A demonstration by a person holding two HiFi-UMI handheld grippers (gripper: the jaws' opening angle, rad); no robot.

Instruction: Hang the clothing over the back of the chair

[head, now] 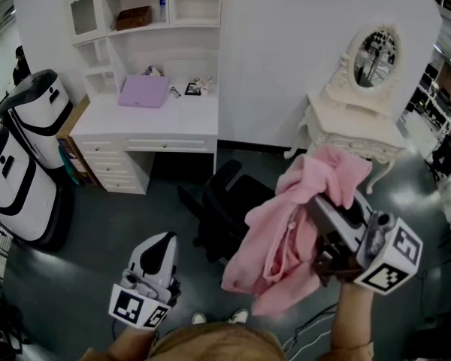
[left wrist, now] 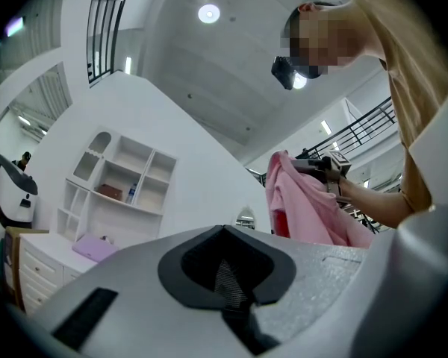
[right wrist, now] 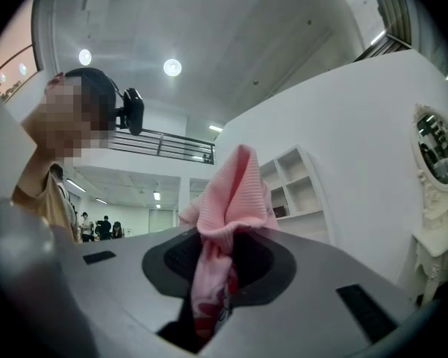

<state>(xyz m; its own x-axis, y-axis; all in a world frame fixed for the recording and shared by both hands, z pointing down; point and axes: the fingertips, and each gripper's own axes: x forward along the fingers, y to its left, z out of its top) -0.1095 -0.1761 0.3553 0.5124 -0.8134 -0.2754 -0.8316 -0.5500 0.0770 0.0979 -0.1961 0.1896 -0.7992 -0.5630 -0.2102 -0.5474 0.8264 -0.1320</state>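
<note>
The right claw [head: 320, 204] is clamped on a bunched fold of the pink garment [head: 282, 239]. The garment hangs lengthwise below it, held in the air and overlapping the right side of the black chair [head: 224, 205]. From this claw, the chair lies to the left and farther out. The left claw [head: 159, 248] has its jaws together with nothing in them. It hovers left of the chair, farther from the garment. The cloth hides much of the chair, so its back is hard to pick out.
</note>
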